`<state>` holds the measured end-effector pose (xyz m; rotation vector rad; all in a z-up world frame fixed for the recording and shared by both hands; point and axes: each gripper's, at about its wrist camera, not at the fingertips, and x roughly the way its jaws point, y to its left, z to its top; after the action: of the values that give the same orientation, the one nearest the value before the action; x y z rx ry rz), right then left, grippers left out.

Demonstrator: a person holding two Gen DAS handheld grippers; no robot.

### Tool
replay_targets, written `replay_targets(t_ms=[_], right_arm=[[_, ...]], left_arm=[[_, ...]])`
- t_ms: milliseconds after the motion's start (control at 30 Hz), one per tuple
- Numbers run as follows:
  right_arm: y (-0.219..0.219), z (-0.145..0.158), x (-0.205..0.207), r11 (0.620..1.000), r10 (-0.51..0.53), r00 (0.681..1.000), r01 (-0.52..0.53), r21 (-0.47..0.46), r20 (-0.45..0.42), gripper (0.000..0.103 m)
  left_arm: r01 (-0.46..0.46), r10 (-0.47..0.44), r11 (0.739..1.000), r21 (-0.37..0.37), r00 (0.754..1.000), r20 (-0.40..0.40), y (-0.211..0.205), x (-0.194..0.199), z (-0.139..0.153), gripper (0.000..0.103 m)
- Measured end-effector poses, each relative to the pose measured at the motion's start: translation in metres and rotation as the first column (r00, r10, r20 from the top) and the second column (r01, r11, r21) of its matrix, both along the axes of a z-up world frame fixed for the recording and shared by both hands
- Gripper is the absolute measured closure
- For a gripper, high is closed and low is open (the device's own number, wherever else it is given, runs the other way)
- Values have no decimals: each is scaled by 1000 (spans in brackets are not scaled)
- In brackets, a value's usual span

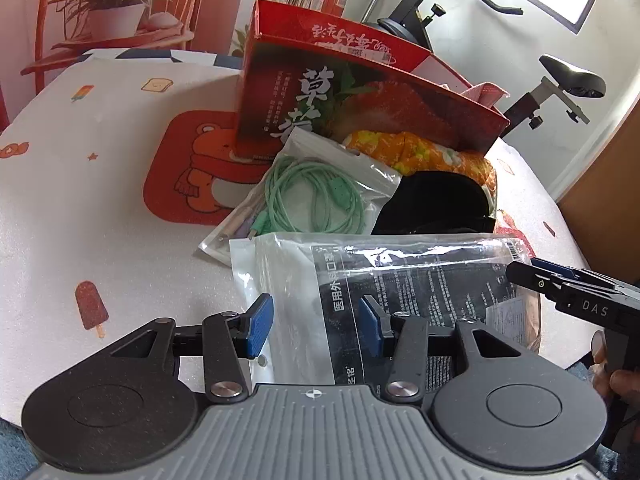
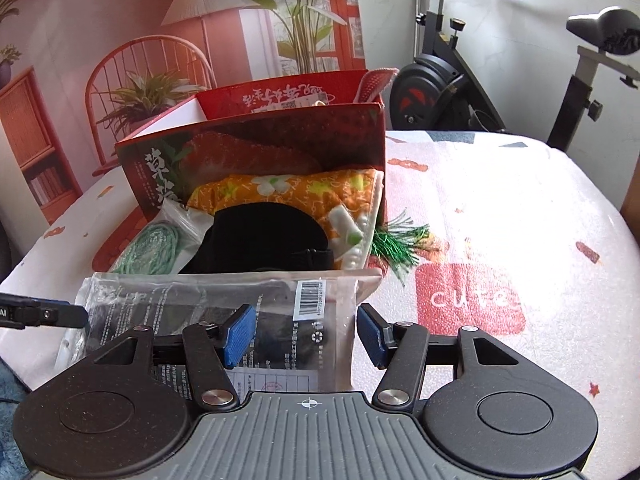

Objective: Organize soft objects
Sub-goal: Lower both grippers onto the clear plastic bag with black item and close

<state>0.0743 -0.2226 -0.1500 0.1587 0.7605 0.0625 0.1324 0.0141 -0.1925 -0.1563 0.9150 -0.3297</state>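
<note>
A clear plastic packet of face masks [image 1: 400,280] lies flat on the table at the near edge; it also shows in the right wrist view [image 2: 224,300]. My left gripper [image 1: 316,326] is open with its blue pads either side of the packet's left part. My right gripper [image 2: 304,334] is open over the packet's right end. Behind the packet lie a black soft item [image 1: 432,204], an orange flowered cloth [image 1: 420,152] and a bag of green cable [image 1: 316,196]. A red cardboard box [image 1: 360,92] stands open behind them.
The table [image 1: 100,220] has a white cover printed with popsicles and a red bear. Green tinsel [image 2: 400,244] lies right of the box. An exercise bike [image 2: 460,80] stands behind the table. My right gripper shows at the right edge of the left wrist view [image 1: 560,284].
</note>
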Motion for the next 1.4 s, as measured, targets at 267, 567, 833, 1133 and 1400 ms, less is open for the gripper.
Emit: replay_targets(t_ms=[267,567,833,1133,1400], right_arm=[[-3,-8,1,999,-4,1000,5,39,-26,47],[0,-15,2,998,12,999,-9,64,-47,42],[0,-17,2,997,16,998,-11,74,-58,41],[1,-19,2,996,21,998,-15,86,-63,39],[1,-21,3,994,34,997,-25,108,-75,36]], left_arm=[[-13,13,1000,3,1000,-22,-1,0,-7,51],[-14,14,1000,-9,999,-38,-2,2,-10,49],[-10,9,1000,-24,999,-54,-1,3,-13,45],[-8,3,998,-64,996,-86,2,5,-19,43],[7,-17,995,-98,995,-96,1,6,-25,43]])
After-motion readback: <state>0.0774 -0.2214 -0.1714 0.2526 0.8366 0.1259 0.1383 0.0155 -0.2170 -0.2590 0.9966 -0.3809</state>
